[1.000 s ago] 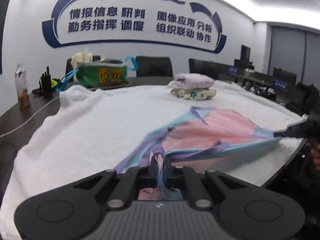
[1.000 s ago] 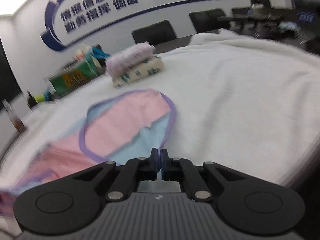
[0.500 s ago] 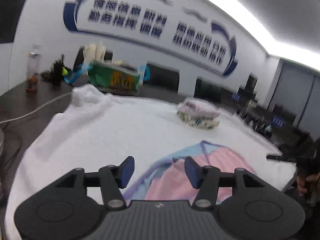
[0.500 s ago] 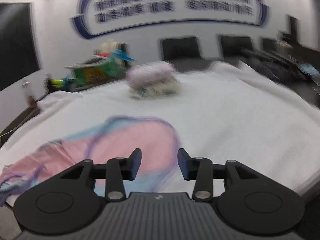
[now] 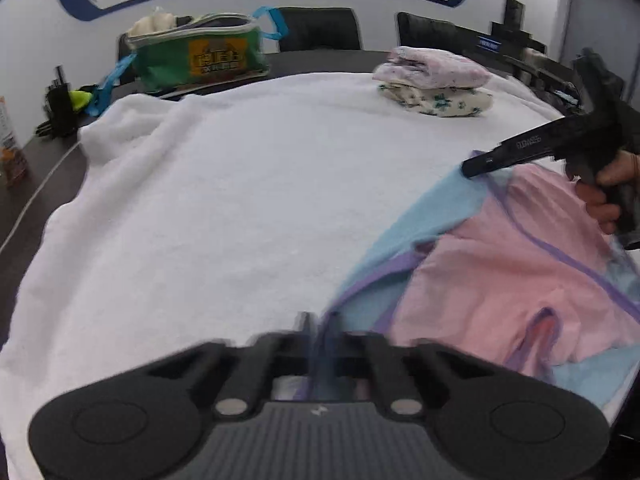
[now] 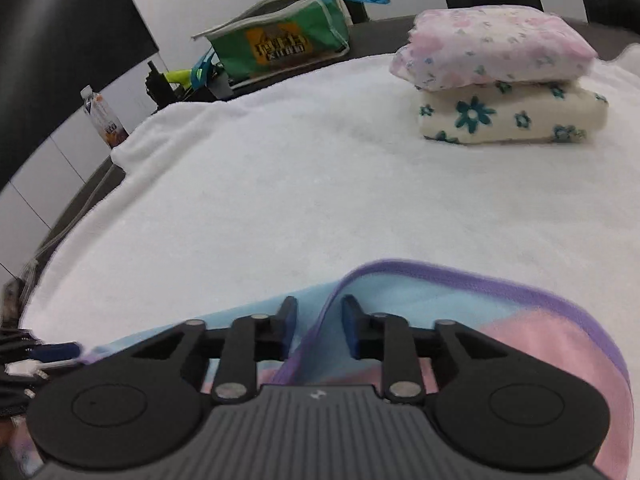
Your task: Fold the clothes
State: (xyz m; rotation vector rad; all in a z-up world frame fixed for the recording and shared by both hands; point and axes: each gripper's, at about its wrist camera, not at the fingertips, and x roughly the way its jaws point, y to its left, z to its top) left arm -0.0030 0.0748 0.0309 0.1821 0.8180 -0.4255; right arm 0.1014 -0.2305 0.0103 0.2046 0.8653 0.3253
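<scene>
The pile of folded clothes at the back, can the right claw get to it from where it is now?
Probably yes. Only bare white towel lies between the right claw and the pile of folded clothes. But its jaws are closing around the purple edge of the pink and blue garment, so it looks busy.

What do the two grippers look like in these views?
Both match: a black body with ribbed grey centre bearing a small white logo, round black discs at each side, black linkage arms with silver pivot pins. The right gripper shows dark blue finger pads. Seen side-on from the left wrist, it has a black pistol-style handle and pale lettering along its finger. The left gripper is motion-blurred.
</scene>
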